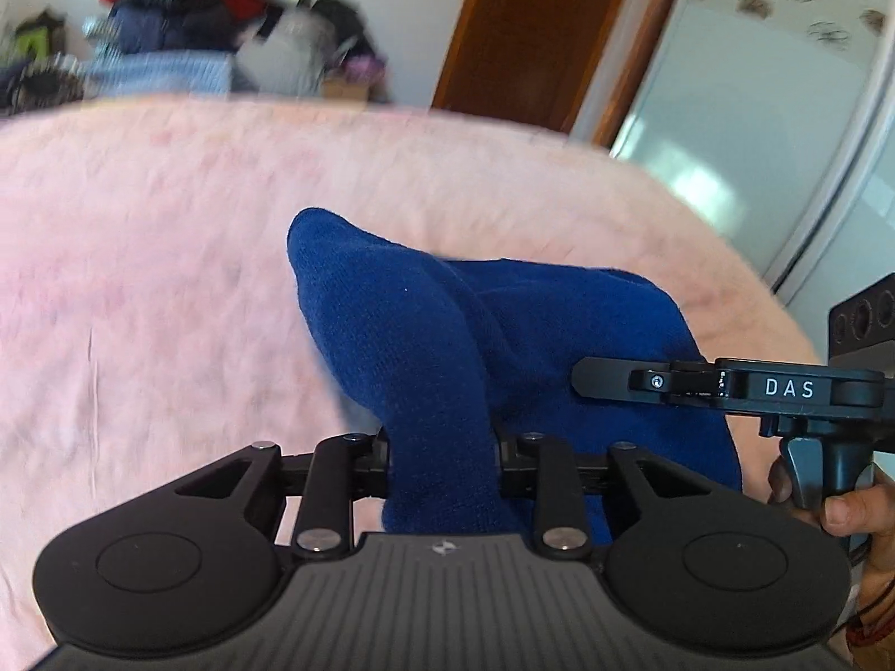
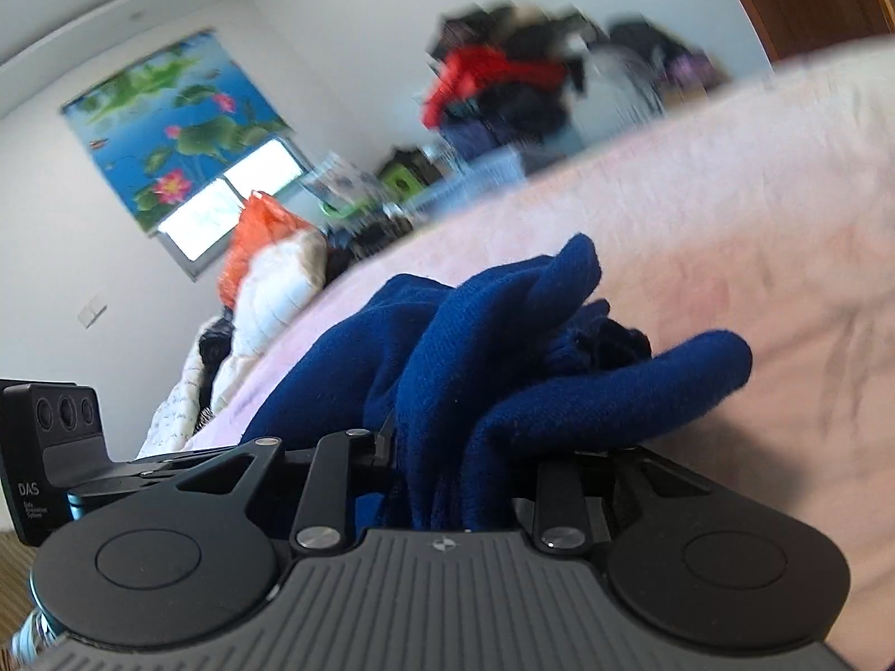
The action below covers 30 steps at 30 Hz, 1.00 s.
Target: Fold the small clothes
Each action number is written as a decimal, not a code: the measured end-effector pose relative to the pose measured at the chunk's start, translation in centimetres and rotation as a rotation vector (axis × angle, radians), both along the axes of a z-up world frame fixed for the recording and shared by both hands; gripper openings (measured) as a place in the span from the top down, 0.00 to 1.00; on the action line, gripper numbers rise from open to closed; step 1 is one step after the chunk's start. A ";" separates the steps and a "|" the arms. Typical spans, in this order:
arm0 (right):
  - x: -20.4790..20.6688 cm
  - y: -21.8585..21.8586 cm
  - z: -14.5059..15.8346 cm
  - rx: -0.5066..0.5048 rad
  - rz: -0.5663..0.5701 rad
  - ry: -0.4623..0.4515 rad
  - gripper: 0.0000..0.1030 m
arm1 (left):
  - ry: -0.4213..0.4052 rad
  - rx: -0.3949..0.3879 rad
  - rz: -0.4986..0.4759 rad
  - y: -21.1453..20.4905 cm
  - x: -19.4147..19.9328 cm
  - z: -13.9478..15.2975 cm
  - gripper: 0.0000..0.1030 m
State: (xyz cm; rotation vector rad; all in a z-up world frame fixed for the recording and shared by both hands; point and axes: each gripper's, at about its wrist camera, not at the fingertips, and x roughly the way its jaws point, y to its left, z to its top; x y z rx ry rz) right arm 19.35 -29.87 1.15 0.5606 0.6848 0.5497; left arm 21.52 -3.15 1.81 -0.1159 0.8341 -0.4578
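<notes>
The dark blue garment (image 1: 447,330), a small knitted piece, perhaps a sock or glove, is lifted just above the pink bed cover (image 1: 140,257), bunched between both tools. The left gripper (image 1: 442,447) has its jaws closed narrowly on a thick strand of the cloth. The right gripper (image 2: 447,464) likewise has its jaws pinched on a gathered wad of it, with loose lobes spilling forward. The cloth looks light, soft and limp; it will sag and twist wherever it is unsupported, so a hold at an edge or cuff, not in the bunched middle, should serve folding better. Its true shape is hard to make out, since the folds hide its ends and the pads are buried in fabric. Both views are blurred. A hand (image 1: 839,509) shows on the right tool's handle; the heap of clothes (image 1: 184,5) behind is indistinct.
</notes>
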 end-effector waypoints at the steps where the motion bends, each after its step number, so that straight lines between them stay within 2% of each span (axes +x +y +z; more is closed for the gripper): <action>1: 0.3 0.2 -0.8 -0.007 -0.008 0.045 0.65 | 0.024 -0.008 0.009 0.3 0.0 -0.7 0.71; 4: -0.7 0.4 -2.1 -0.018 -0.008 0.076 0.57 | 0.002 -0.036 0.025 1.4 -1.3 -0.8 0.62; 5: -1.2 0.1 -2.1 -0.019 -0.003 0.075 0.54 | -0.007 -0.036 0.028 1.7 -1.8 -0.8 0.53; 6: -1.9 -0.2 -2.2 -0.019 0.003 0.075 0.45 | -0.010 -0.040 0.025 1.9 -2.4 -0.8 0.43; 7: -2.7 -0.6 -2.3 -0.020 0.007 0.076 0.40 | -0.008 -0.051 0.015 2.2 -2.9 -0.8 0.40; 10: -4.8 -2.2 -2.5 -0.028 0.020 0.095 0.40 | 0.017 -0.084 -0.042 3.1 -5.0 -1.6 0.39; 13: -7.2 -3.6 -3.3 0.041 0.060 0.125 0.39 | 0.076 -0.136 -0.095 3.4 -6.0 -2.8 0.39; 14: -8.0 -3.8 -3.6 0.058 0.074 0.127 0.39 | 0.084 -0.143 -0.103 3.3 -6.4 -3.1 0.41; 15: -8.7 -3.7 -3.8 0.068 0.080 0.126 0.42 | 0.060 -0.136 -0.101 3.2 -6.9 -3.1 0.47; 16: -9.3 -3.5 -3.9 0.063 0.080 0.119 0.47 | 0.050 -0.121 -0.104 3.0 -7.1 -3.1 0.57; 17: -9.7 -3.2 -3.9 0.041 0.073 0.118 0.51 | 0.057 -0.115 -0.106 3.0 -7.1 -3.0 0.74; 19: -10.1 -2.5 -3.5 -0.011 0.051 0.128 0.83 | 0.075 -0.140 -0.084 3.3 -7.2 -2.5 0.83; 24: -12.2 -2.1 -1.6 0.021 0.066 0.082 0.83 | 0.072 -0.122 -0.115 4.3 -8.3 -0.6 0.86; 26: -12.7 -1.6 -1.8 -0.025 0.086 0.107 0.83 | 0.080 -0.060 -0.136 3.9 -8.7 -1.2 0.86; 27: -12.8 -1.3 -2.3 -0.062 0.096 0.135 0.82 | 0.084 -0.015 -0.143 3.6 -8.9 -1.7 0.86; 28: -12.9 -1.2 -2.6 -0.091 0.100 0.156 0.73 | 0.082 0.007 -0.139 3.4 -9.1 -1.9 0.86; 30: -13.3 -2.0 -2.3 -0.063 0.092 0.159 0.70 | 0.068 0.011 -0.131 3.6 -9.4 -1.4 0.83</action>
